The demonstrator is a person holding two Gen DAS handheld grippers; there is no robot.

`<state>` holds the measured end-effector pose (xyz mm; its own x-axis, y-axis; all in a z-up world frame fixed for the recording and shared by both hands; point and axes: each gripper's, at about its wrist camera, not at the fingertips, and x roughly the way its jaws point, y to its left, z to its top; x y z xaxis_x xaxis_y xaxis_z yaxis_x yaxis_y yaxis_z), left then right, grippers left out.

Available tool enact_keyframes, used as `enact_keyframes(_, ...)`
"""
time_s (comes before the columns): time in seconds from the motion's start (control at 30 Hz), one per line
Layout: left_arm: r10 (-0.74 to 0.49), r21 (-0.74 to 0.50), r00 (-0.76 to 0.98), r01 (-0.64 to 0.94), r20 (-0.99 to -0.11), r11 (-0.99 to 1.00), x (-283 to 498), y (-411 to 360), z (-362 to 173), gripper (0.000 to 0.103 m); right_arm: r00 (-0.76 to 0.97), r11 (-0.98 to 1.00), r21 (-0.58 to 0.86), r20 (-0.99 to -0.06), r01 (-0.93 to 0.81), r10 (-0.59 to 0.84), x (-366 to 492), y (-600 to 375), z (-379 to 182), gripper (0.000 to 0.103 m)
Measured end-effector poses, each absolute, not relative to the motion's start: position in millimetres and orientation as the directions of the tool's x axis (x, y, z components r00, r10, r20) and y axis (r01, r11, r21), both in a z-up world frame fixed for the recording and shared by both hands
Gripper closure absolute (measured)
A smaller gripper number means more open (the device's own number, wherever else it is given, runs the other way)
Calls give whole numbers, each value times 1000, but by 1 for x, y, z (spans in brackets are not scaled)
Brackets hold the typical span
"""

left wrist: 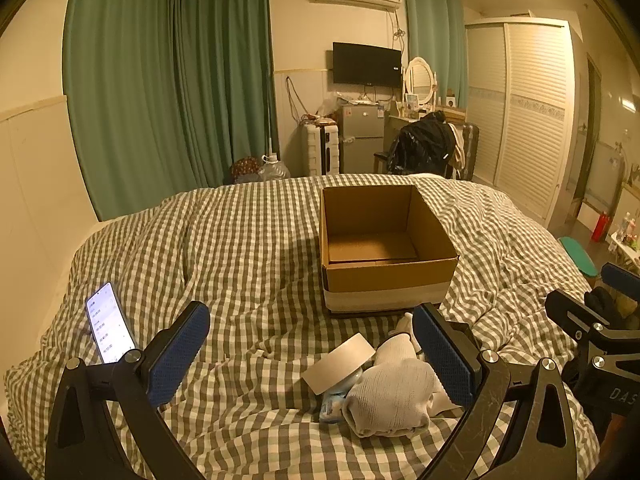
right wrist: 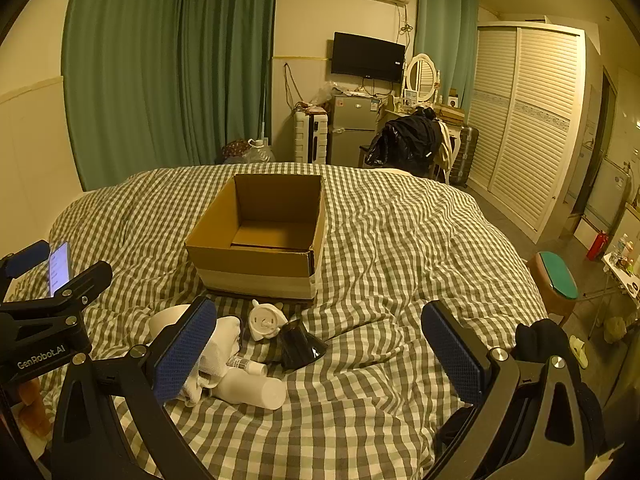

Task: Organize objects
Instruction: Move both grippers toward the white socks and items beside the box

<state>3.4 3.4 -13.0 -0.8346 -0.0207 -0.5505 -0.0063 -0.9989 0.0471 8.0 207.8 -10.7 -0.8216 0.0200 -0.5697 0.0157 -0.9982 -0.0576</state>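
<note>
An open, empty cardboard box (left wrist: 384, 240) (right wrist: 260, 236) stands on the checked bed. In front of it lies a small pile: a white knitted cloth (left wrist: 394, 392) (right wrist: 216, 356), a roll of tape (left wrist: 340, 360), a white bottle (right wrist: 256, 390), a small tube (right wrist: 248, 364), a white plug adapter (right wrist: 266, 322) and a black cone-shaped piece (right wrist: 298, 344). My left gripper (left wrist: 312, 360) is open, low over the bed, with the pile by its right finger. My right gripper (right wrist: 320, 356) is open and empty, with the pile at its left finger.
A lit phone (left wrist: 108, 324) (right wrist: 60, 266) lies on the checked duvet (left wrist: 248, 264) at the left. Beyond the bed stand a fridge (left wrist: 362, 138), a chair with a black jacket (left wrist: 424, 144) and a wardrobe (left wrist: 520, 112). A green-topped stool (right wrist: 556, 276) stands at the right.
</note>
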Motion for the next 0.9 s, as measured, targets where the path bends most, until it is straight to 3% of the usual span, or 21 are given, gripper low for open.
enact_keyframes(0.9, 2, 63, -827, -44, -562, -997, 5, 13, -11, 0, -825, -998, -59, -564, 26, 12, 11, 206, -8, 0)
